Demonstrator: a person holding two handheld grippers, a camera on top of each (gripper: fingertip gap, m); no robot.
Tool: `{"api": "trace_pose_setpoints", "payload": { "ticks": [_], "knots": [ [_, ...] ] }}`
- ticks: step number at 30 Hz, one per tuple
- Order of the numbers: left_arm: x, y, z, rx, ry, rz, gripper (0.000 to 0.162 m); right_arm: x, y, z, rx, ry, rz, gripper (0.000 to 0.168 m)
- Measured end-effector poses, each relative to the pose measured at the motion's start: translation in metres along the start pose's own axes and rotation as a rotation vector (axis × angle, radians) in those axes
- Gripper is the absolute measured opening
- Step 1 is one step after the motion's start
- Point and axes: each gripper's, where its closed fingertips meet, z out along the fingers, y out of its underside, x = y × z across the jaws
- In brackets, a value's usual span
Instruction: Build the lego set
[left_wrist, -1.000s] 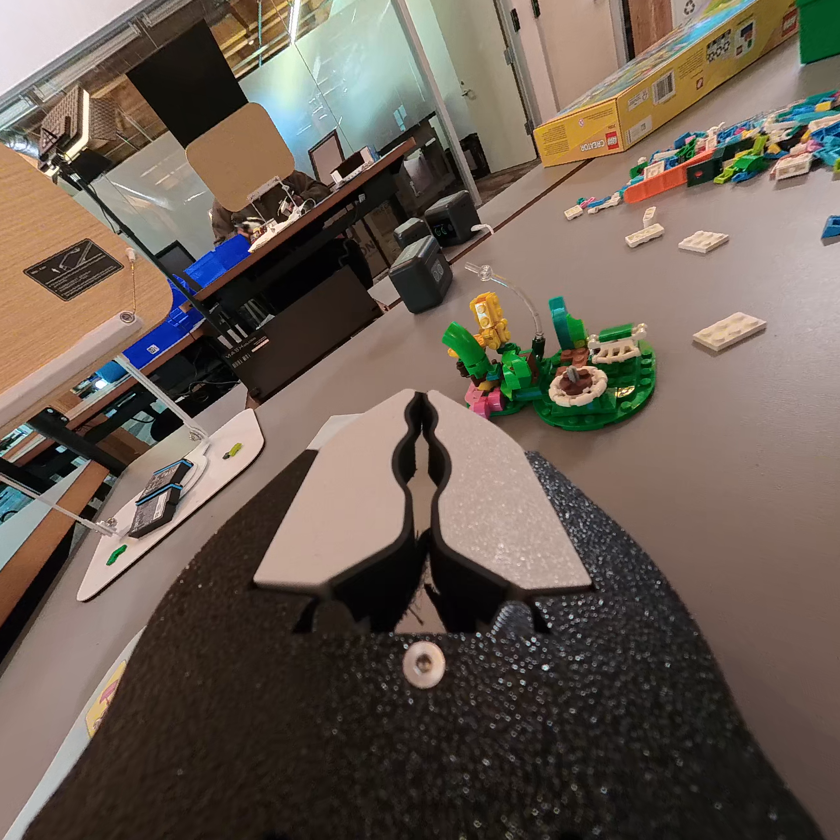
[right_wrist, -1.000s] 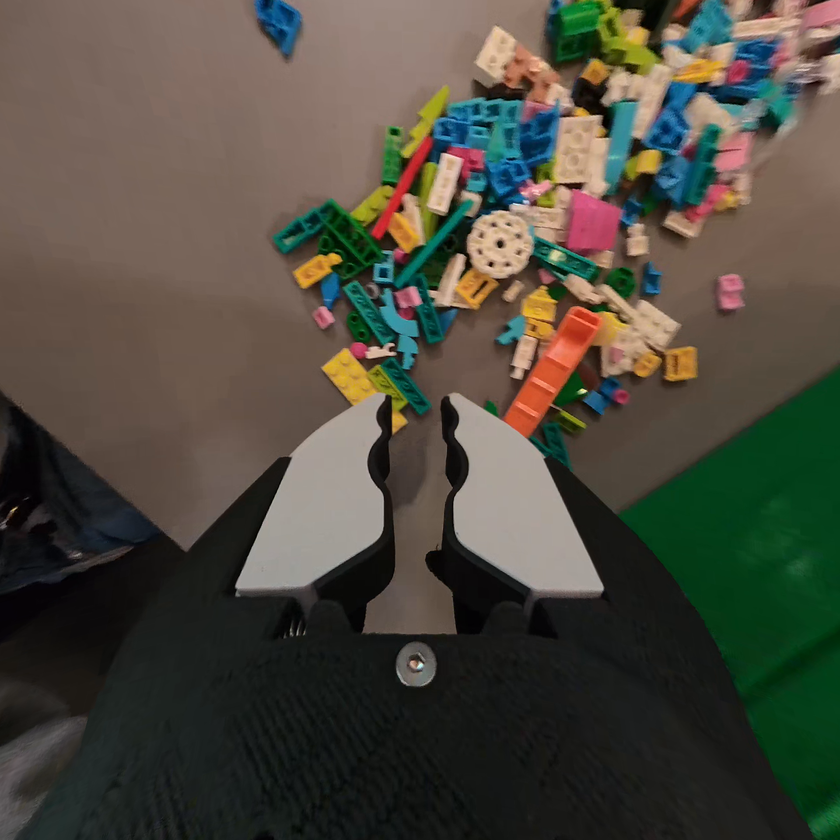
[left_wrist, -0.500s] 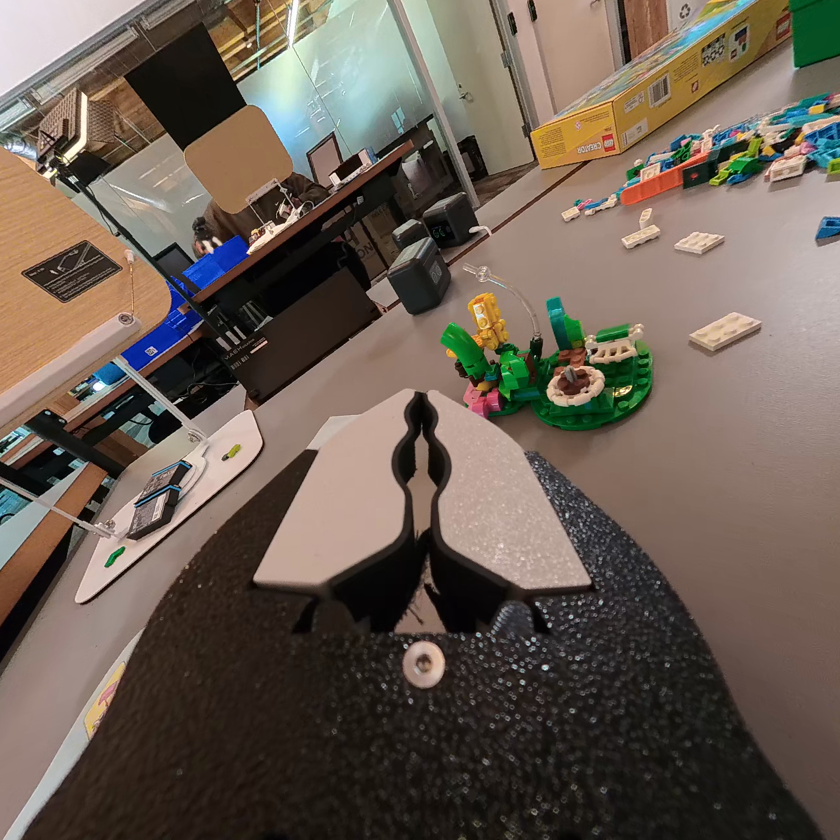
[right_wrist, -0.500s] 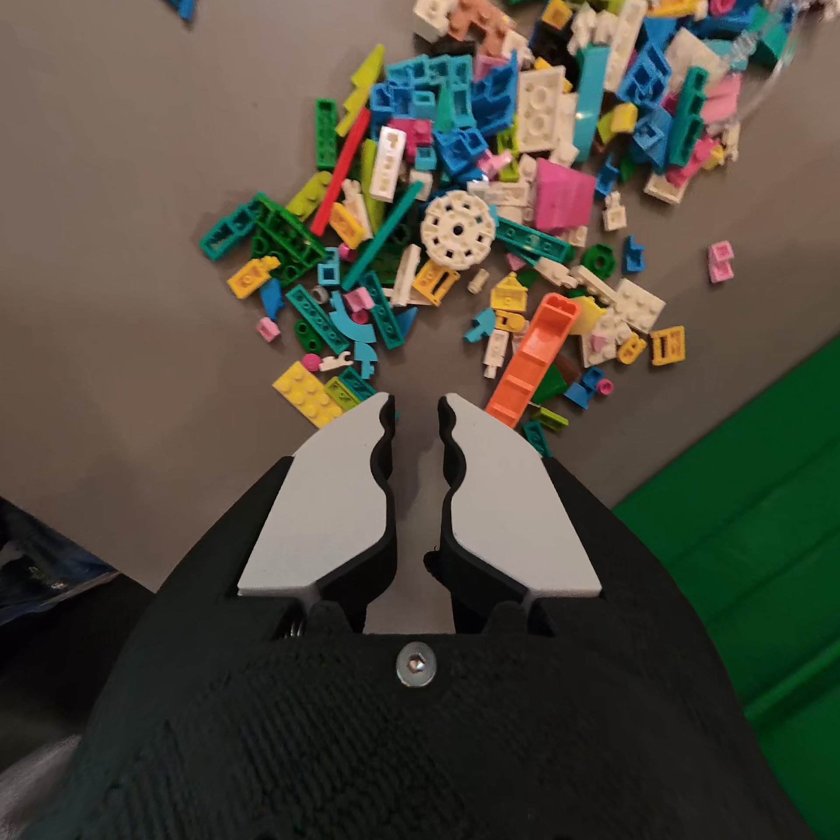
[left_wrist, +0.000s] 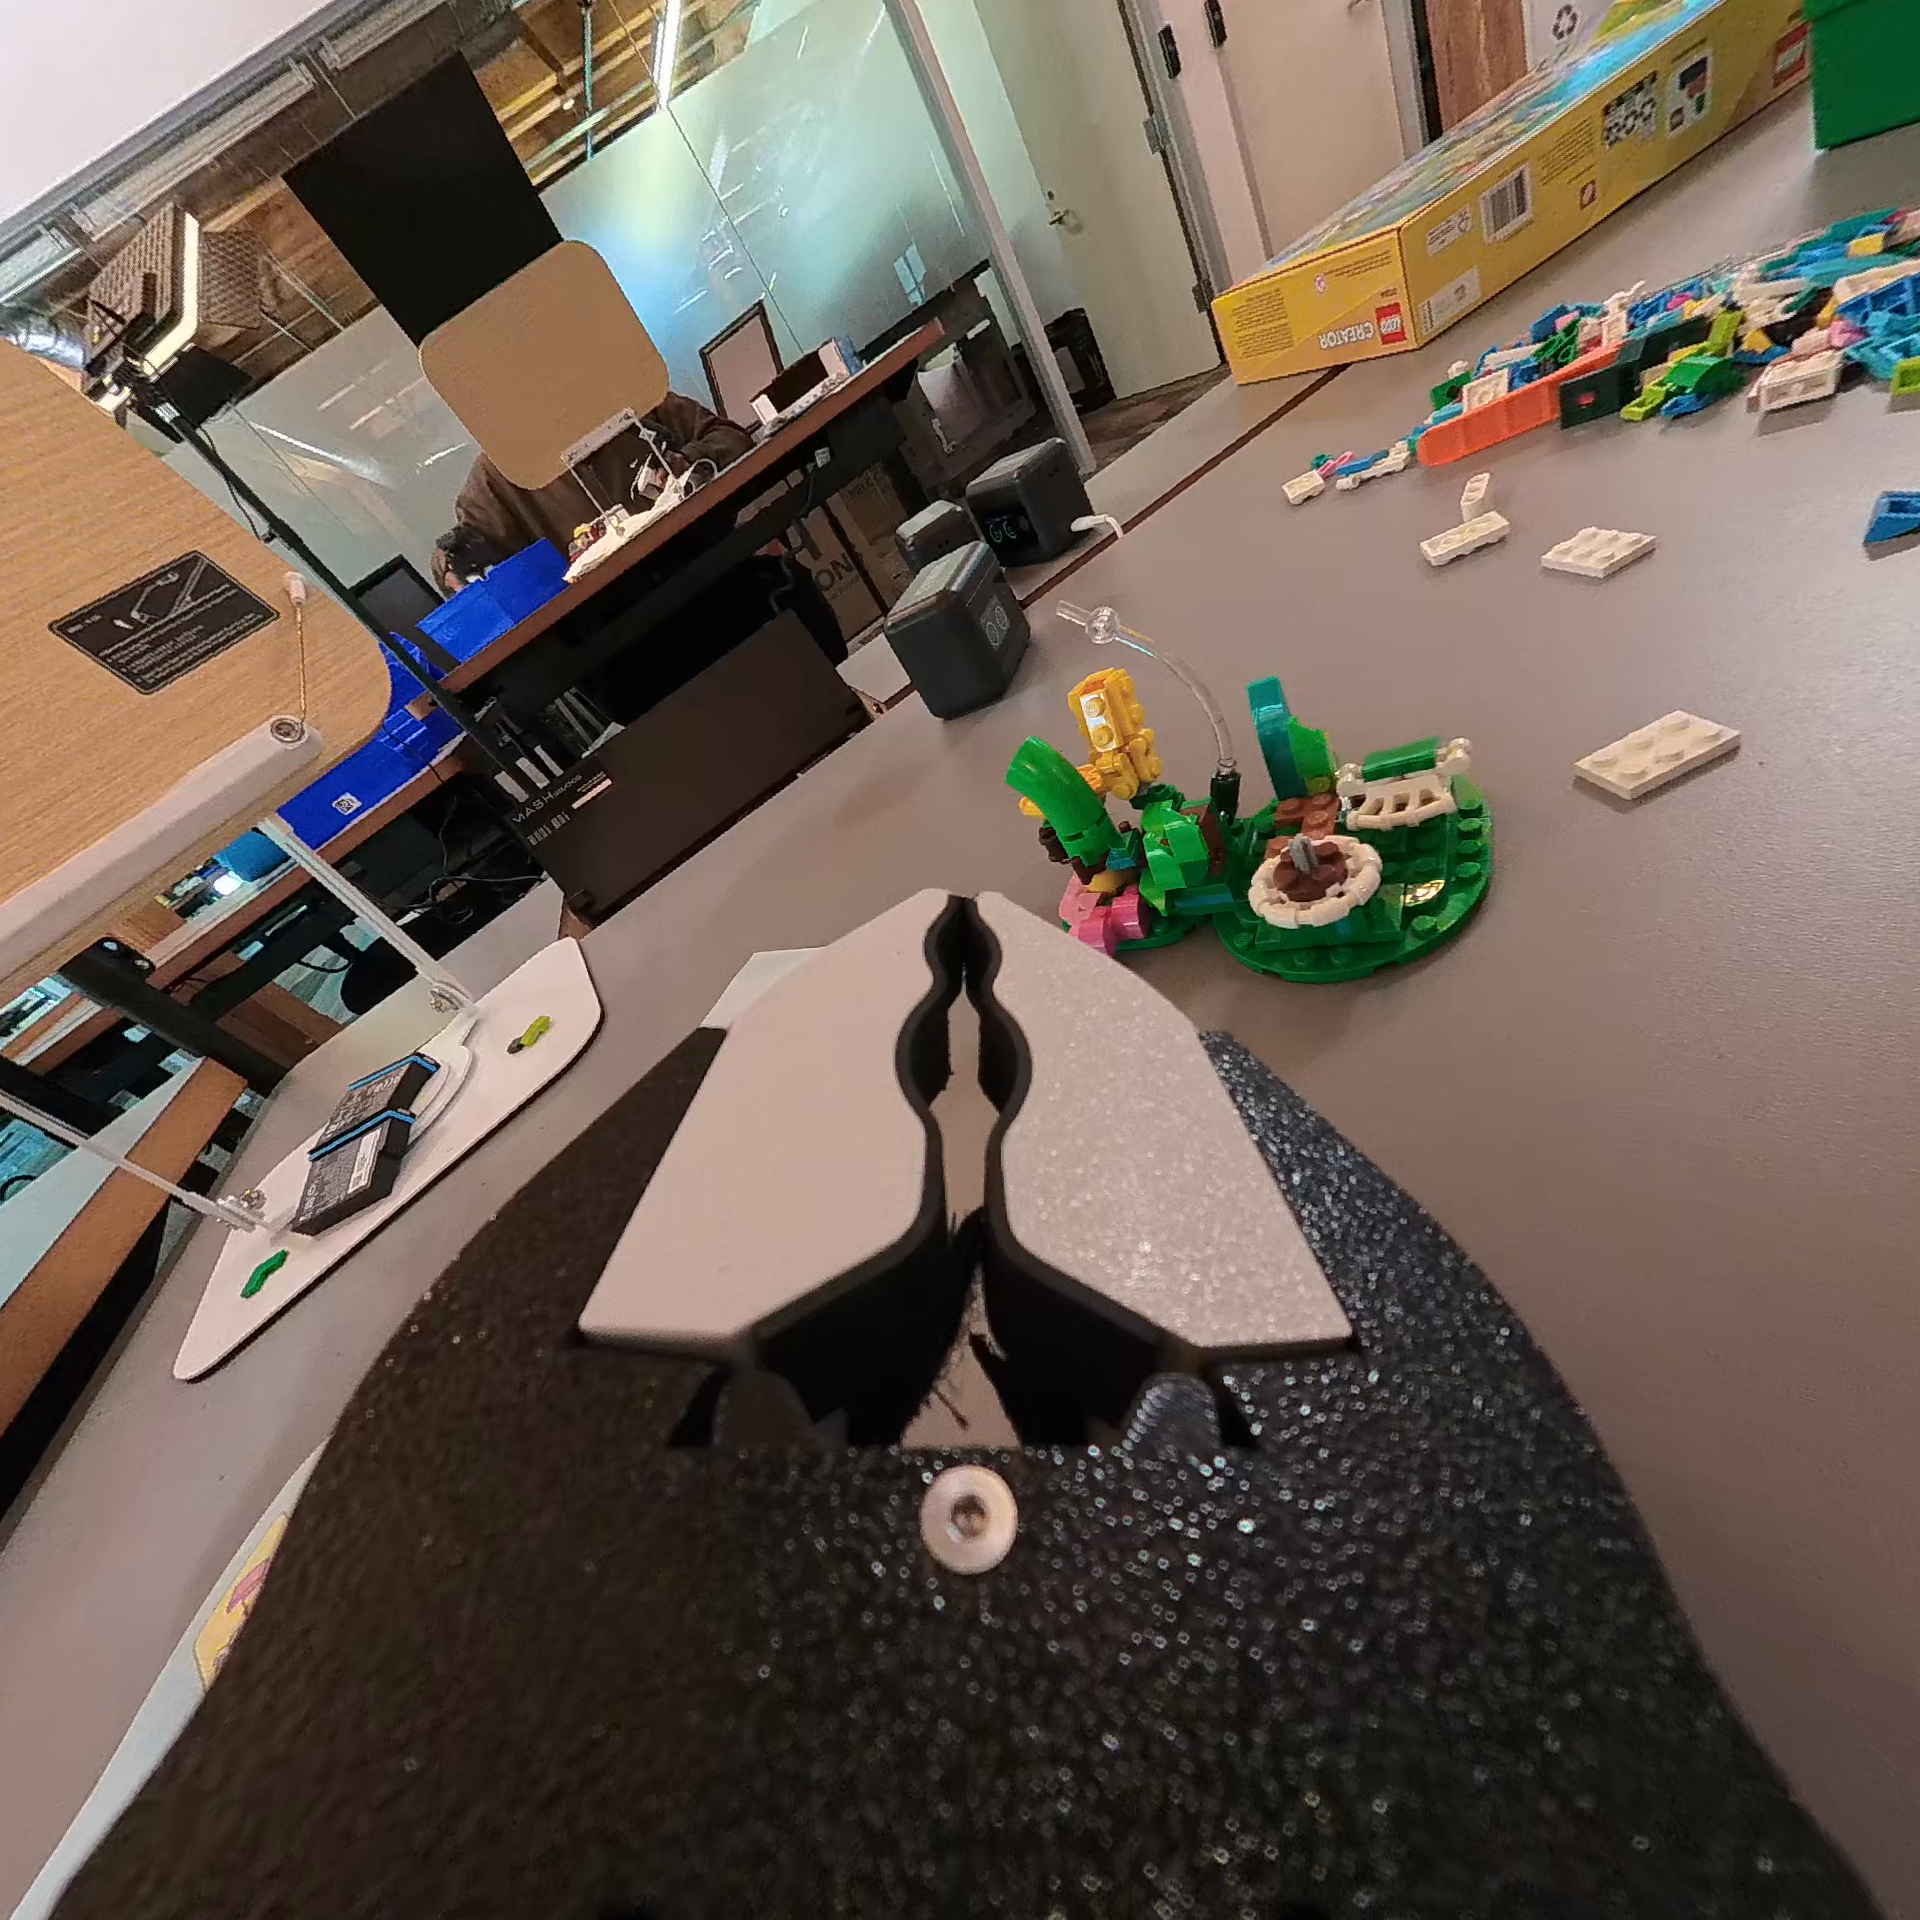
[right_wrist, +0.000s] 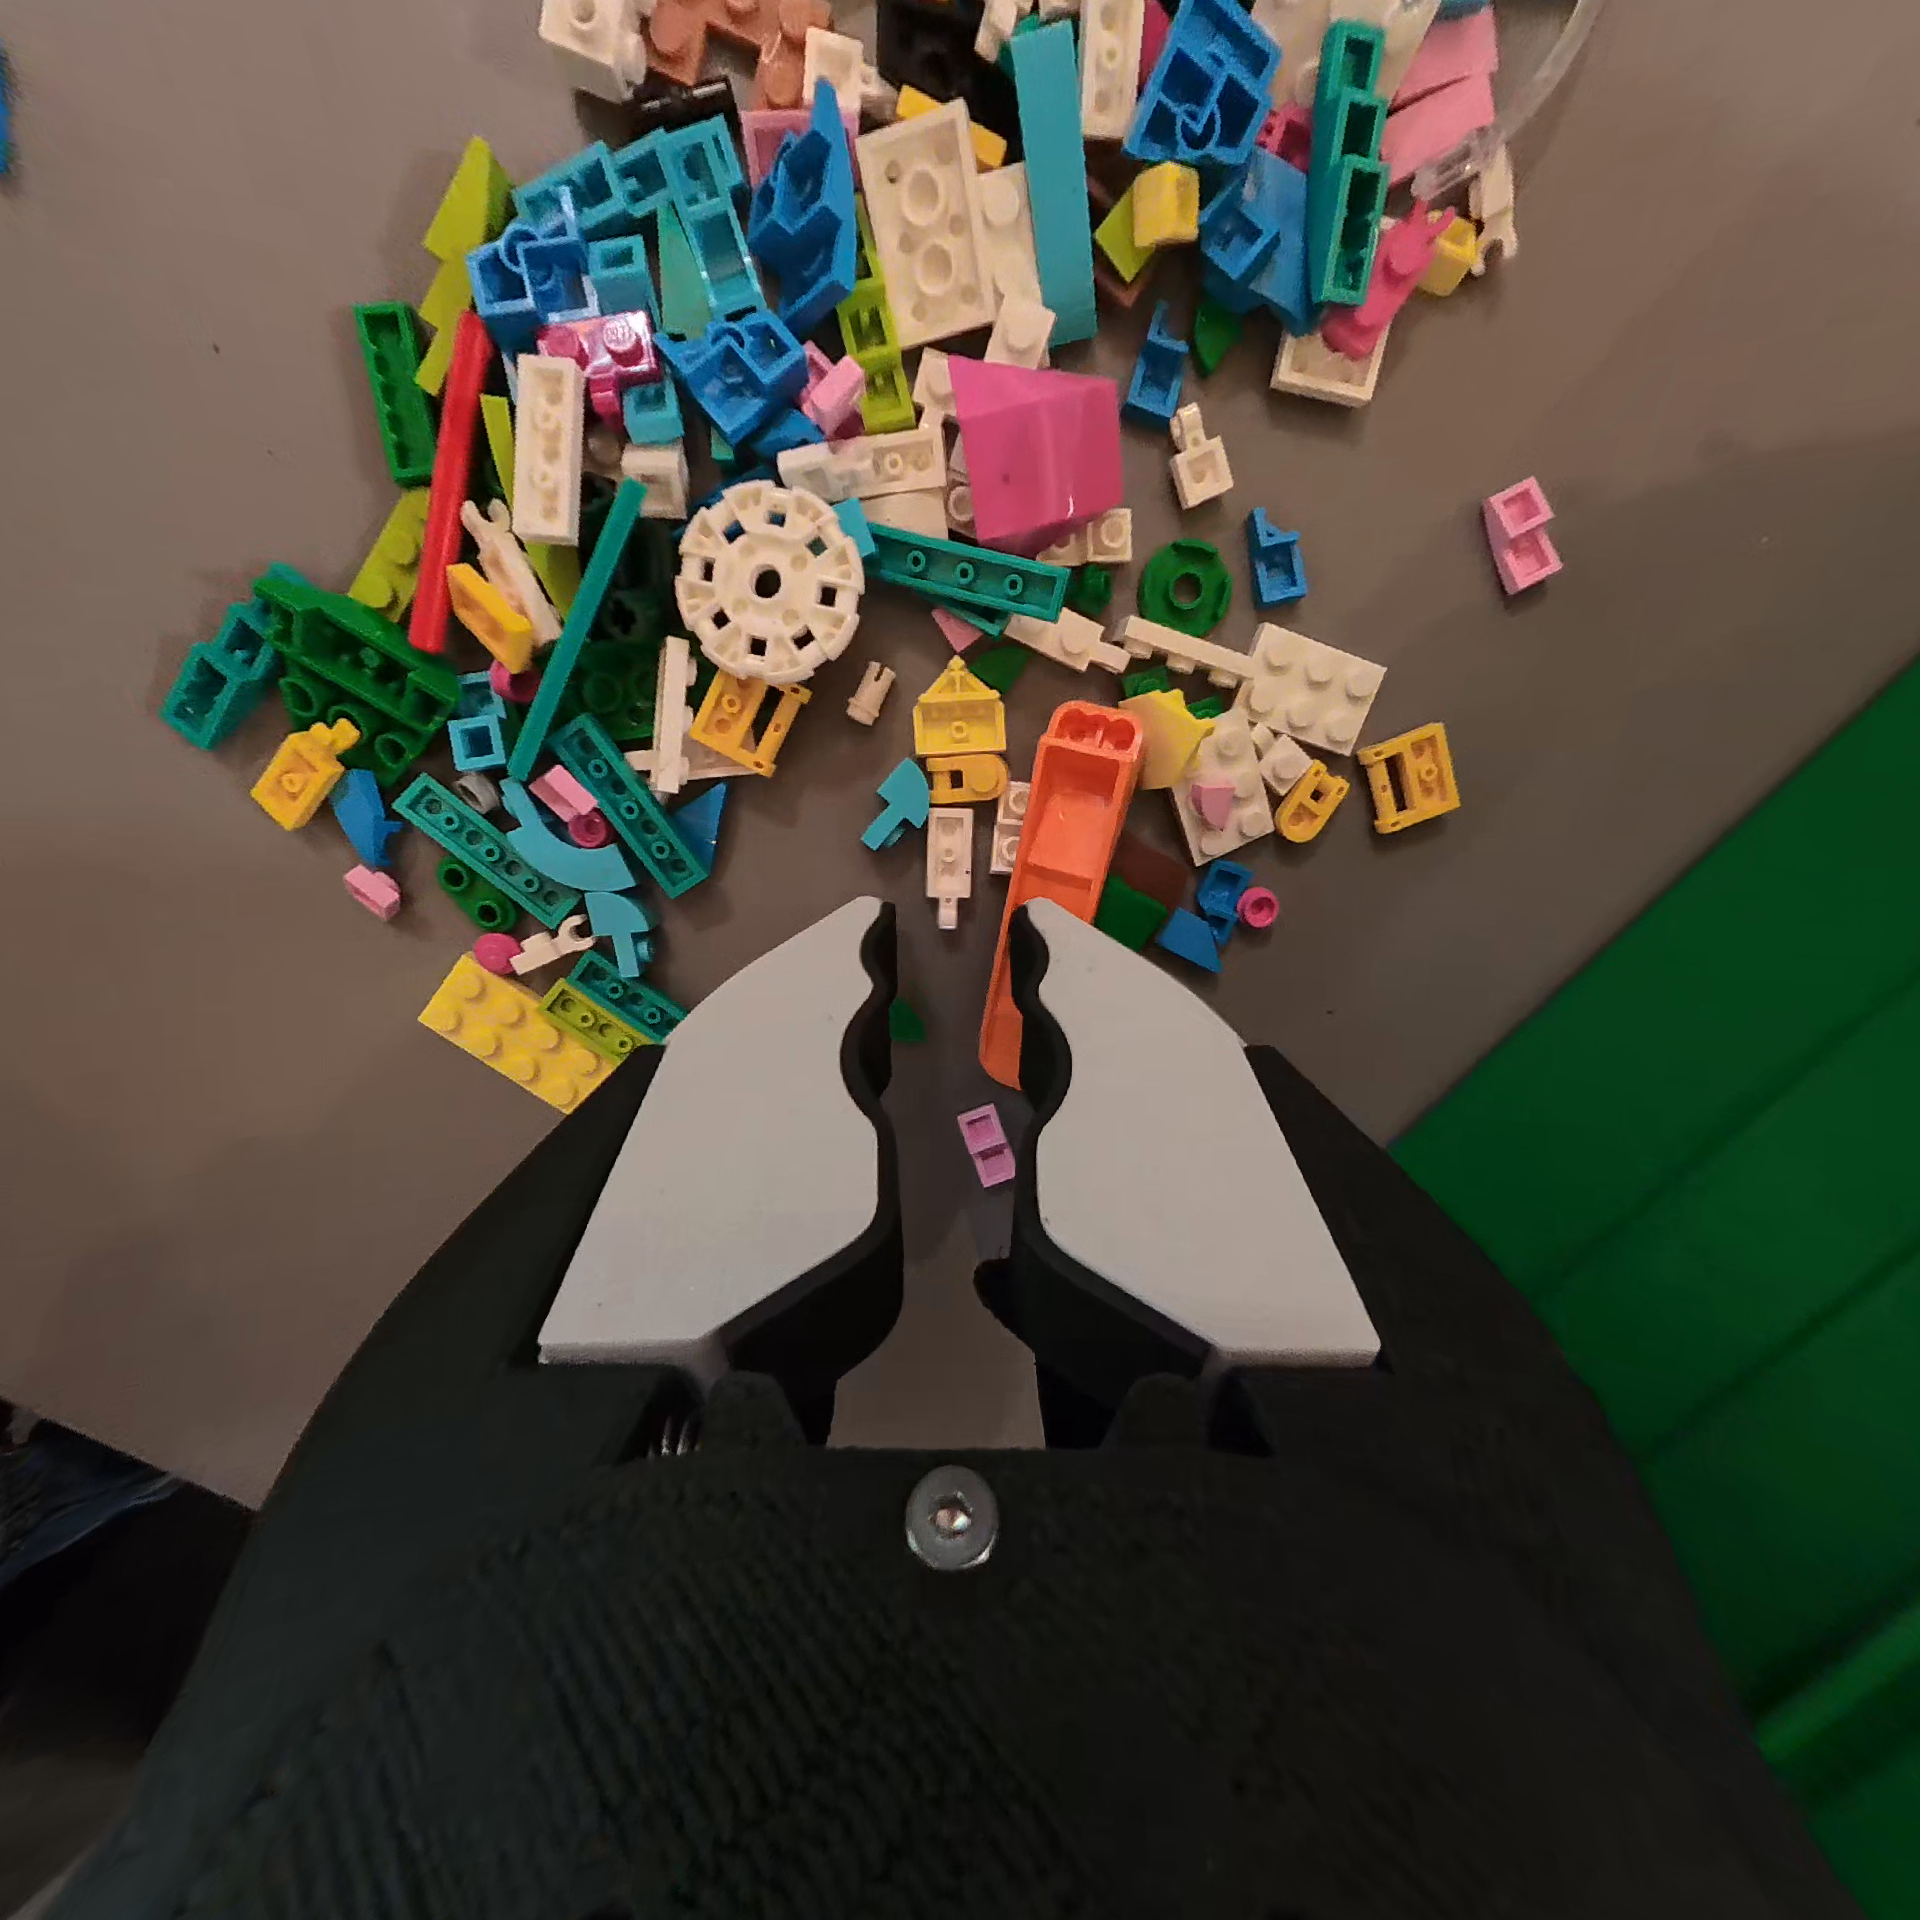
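A partly built Lego model on a round green base (left_wrist: 1351, 894) stands on the grey table, just ahead and right of my left gripper (left_wrist: 964, 909), which is shut and empty. My right gripper (right_wrist: 948, 920) is open and empty, hovering over the near edge of a pile of loose bricks (right_wrist: 831, 416). A long orange piece (right_wrist: 1060, 842) lies by its right fingertip. A small white piece (right_wrist: 949, 852) lies just ahead of the gap. A small pink piece (right_wrist: 985, 1143) lies on the table between the fingers.
A green surface (right_wrist: 1714, 1195) lies at the right of the pile. A yellow Lego box (left_wrist: 1507, 197) stands at the back. Loose white plates (left_wrist: 1657, 753) lie near the model. A white board with batteries (left_wrist: 364, 1132) lies at the left. One gripper's finger ends stand about 45 centimetres off the other's.
My right gripper has moved forward and lower over the pile, so the bricks look larger and the orange piece now lies by its right finger. The left gripper has barely moved.
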Motion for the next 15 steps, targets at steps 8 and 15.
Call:
{"api": "trace_pose_setpoints", "payload": {
  "ticks": [8, 15],
  "knots": [
    [0.0002, -0.0002, -0.0002, 0.002, 0.0, 0.0, 0.0, -0.0041, -0.0037, 0.0011, 0.006, 0.008, -0.006, 0.018],
    [0.0007, -0.0004, -0.0002, 0.003, 0.001, 0.0, 0.0, 0.0015, -0.0071, 0.0044, -0.025, 0.102, -0.014, 0.014]
  ]
}}
